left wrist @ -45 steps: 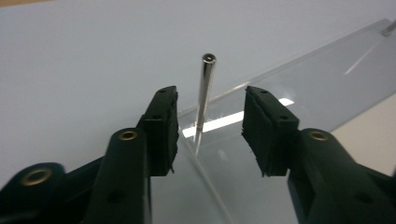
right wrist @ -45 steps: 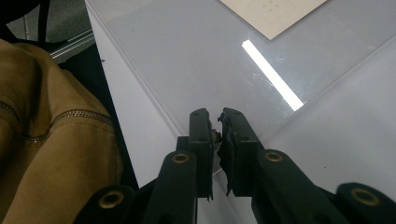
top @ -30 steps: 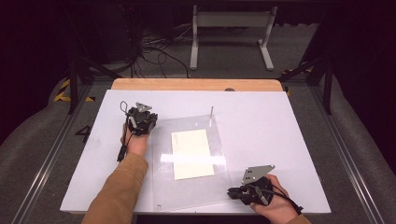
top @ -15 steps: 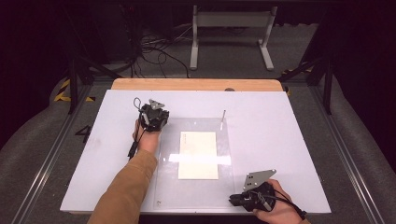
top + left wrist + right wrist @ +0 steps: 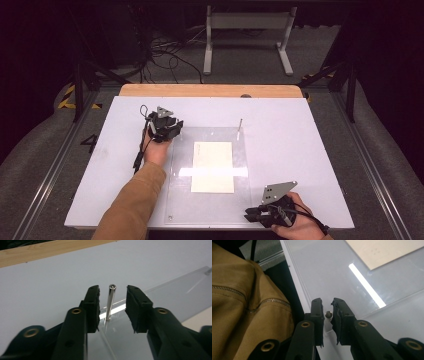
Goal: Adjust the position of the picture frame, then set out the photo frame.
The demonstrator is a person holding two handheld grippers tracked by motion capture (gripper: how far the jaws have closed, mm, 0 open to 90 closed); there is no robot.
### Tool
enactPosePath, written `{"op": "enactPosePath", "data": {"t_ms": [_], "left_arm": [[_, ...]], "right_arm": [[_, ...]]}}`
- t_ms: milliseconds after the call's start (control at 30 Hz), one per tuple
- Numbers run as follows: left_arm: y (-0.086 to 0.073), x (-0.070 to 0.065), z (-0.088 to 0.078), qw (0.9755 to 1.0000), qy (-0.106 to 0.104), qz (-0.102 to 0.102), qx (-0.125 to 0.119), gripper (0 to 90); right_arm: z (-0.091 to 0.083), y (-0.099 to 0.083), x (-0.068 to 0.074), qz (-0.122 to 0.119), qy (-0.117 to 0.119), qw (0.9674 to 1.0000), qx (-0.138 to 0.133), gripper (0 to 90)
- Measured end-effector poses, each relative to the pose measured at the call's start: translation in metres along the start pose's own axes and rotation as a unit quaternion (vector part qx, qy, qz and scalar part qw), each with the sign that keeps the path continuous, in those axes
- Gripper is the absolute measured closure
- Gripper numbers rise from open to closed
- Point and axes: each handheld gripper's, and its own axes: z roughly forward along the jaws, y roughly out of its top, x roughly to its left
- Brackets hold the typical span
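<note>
your left gripper (image 5: 111,312) had just released the upright steel pin (image 5: 110,301) at frame centre; your right gripper (image 5: 327,317) loosened around a low pin (image 5: 328,314), clear acrylic sheet (image 5: 210,200) remaining half-pinned.

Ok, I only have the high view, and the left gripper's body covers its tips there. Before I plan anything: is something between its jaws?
Observer: Yes. The left gripper straddles an upright metal pin. Its jaws have just been opening, and neither pad touches it.
Operator: What does that pin stand in?
Observer: The corner of the clear sheet, right at its edge.
Operator: And the right gripper?
Observer: The right gripper has a second pin between its jaws, seen end-on. They have just been opening too, and the pads seem barely clear of it.
</note>
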Motion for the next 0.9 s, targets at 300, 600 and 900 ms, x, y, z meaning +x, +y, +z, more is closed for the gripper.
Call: {"op": "enactPosePath", "data": {"t_ms": [300,600,900], "left_arm": [[-0.018,-0.013,-0.055,0.9972,-0.053,0.044,-0.027,49.6],[-0.04,-0.028,-0.091,0.99,-0.11,0.079,-0.039,44.3],[-0.056,-0.031,-0.106,0.9858,-0.139,0.094,-0.014,37.7]], "right_arm": [[-0.018,0.008,-0.011,0.016,-0.046,0.997,-0.06,71.2],[-0.031,0.018,-0.028,0.038,-0.091,0.9909,-0.091,68.7],[-0.031,0.041,-0.05,0.041,-0.121,0.9871,-0.096,70.1]]}}
